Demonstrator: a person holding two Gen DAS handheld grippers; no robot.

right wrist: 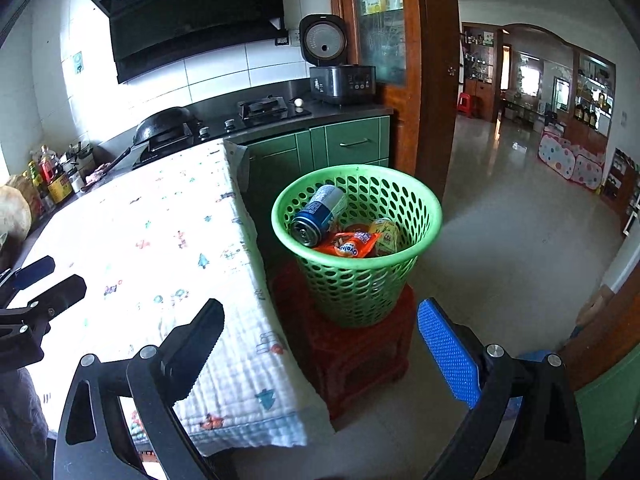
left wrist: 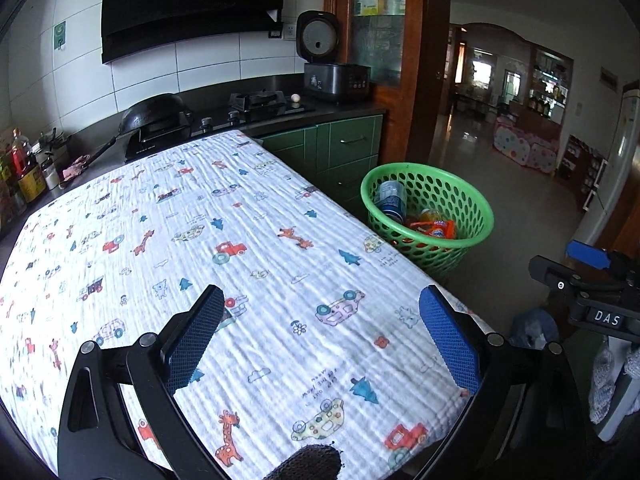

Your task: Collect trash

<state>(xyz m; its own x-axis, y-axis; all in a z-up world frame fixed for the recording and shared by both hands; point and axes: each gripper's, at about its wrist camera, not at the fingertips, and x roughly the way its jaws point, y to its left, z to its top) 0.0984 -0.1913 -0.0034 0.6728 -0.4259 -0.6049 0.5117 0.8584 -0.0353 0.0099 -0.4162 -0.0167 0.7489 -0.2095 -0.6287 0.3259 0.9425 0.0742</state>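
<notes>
Holding trash: green basket (right wrist: 356, 280) | blue can (right wrist: 318, 216) | orange wrapper (right wrist: 348, 245)

Nothing is sitting on the bench (left wrist: 280, 208) cloth, so you are getting lots of room there. The green basket (right wrist: 320, 200) is standing wide open beside it.

Daylight fills both pictures. In the right wrist view the cloth (right wrist: 168, 240) ahead of the claw's left finger is washed out to near white, its printed pattern almost lost. The left wrist view shows the same cloth (left wrist: 240, 240) evenly lit and sharp at the centre, smearing into blur toward its left edge. The floor (right wrist: 500, 208) beyond the right finger carries pale glare (windows glow far behind). Straight lines bow, and the corners fall black.
</notes>
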